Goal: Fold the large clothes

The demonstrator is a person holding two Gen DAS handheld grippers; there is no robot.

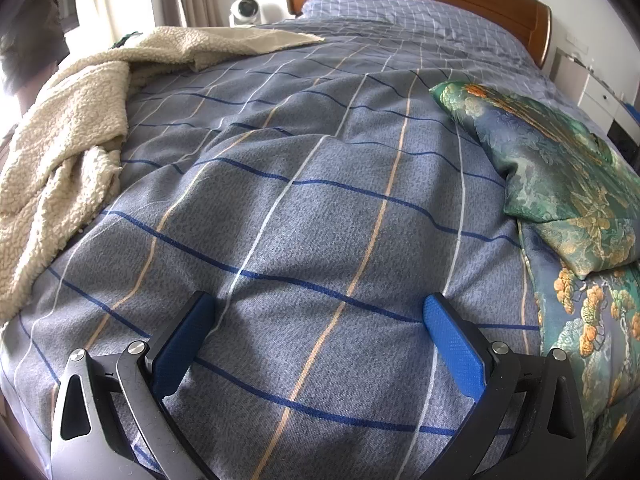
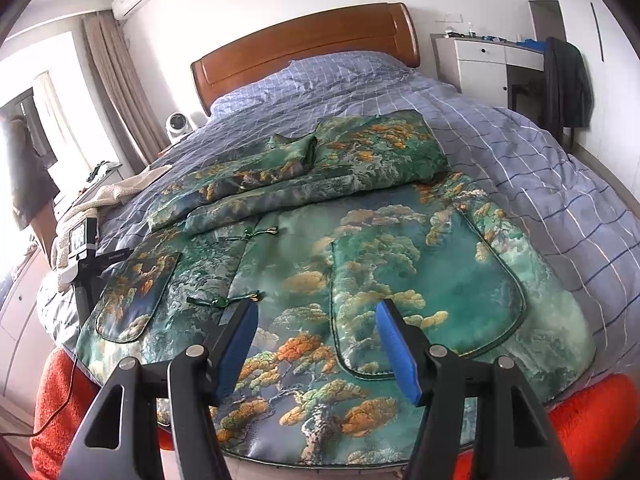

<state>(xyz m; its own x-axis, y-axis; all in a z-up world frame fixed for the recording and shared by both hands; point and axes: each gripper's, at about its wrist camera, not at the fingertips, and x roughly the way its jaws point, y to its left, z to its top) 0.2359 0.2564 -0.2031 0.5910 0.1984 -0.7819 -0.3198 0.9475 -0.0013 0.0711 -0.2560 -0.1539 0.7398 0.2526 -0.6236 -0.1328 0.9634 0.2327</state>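
A large green brocade jacket (image 2: 360, 248) with orange tree patterns lies spread on the bed, its hem at the near edge and one sleeve (image 2: 248, 176) folded across the chest. My right gripper (image 2: 318, 312) hovers open over the lower front of the jacket, between the knot buttons and the right pocket (image 2: 440, 280), with nothing between its blue pads. In the left wrist view the same jacket (image 1: 560, 184) shows at the right edge. My left gripper (image 1: 318, 312) stands open above the bare checked duvet (image 1: 300, 200), left of the jacket.
A cream fleece blanket (image 1: 60, 152) lies heaped on the bed's left side. The wooden headboard (image 2: 304, 48) and pillow (image 1: 360, 8) are at the far end. A white fan (image 2: 178, 124), a white cabinet (image 2: 480, 64), a chair with dark clothes (image 2: 568, 80) and an orange cover (image 2: 592, 420) surround the bed.
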